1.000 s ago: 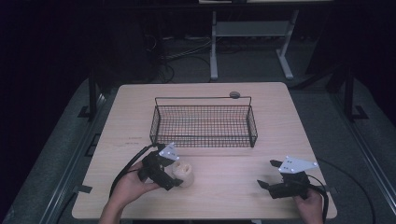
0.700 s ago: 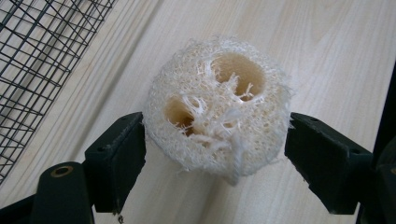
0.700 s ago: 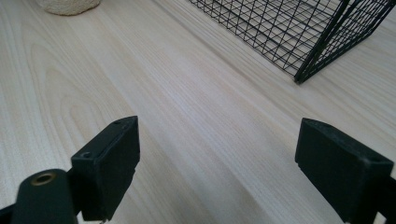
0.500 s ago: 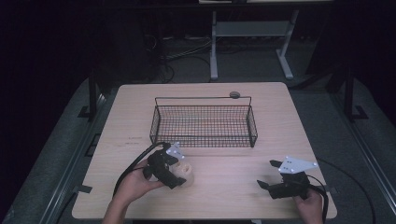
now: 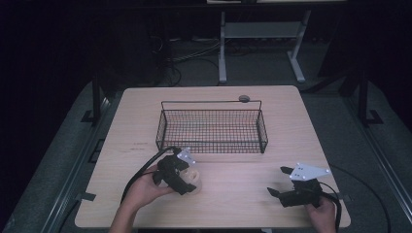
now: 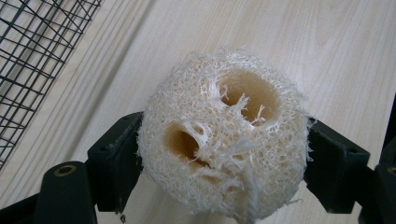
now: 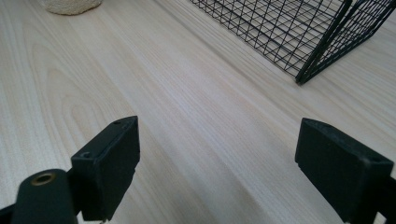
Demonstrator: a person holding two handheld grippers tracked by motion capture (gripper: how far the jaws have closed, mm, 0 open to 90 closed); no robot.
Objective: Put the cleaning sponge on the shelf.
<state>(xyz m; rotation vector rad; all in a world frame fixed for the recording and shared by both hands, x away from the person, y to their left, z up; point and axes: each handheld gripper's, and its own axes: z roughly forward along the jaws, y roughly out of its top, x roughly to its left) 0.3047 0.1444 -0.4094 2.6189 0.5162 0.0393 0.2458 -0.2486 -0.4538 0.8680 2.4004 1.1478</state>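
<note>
A pale, fibrous loofah piece [image 6: 224, 135] with two holes in its face sits between the black jaws of my left gripper [image 6: 226, 149], which press on both its sides. From above, the left gripper [image 5: 187, 180] and the loofah [image 5: 195, 175] are on the table's front left, just in front of the wire basket [image 5: 212, 127]. I cannot tell whether the loofah rests on the wood or hangs just above it. My right gripper [image 5: 279, 181] is at the front right, open, with bare wood between its jaws [image 7: 219, 140].
The black wire basket [image 7: 289, 32] stands mid-table with nothing in it; its corner also shows in the left gripper view [image 6: 32, 56]. A small round grey disc [image 5: 244, 98] lies at the far edge. The loofah [image 7: 70, 5] shows at the top left of the right gripper view.
The left gripper with the loofah has shifted slightly up and toward the basket. The right gripper has stayed where it was.
</note>
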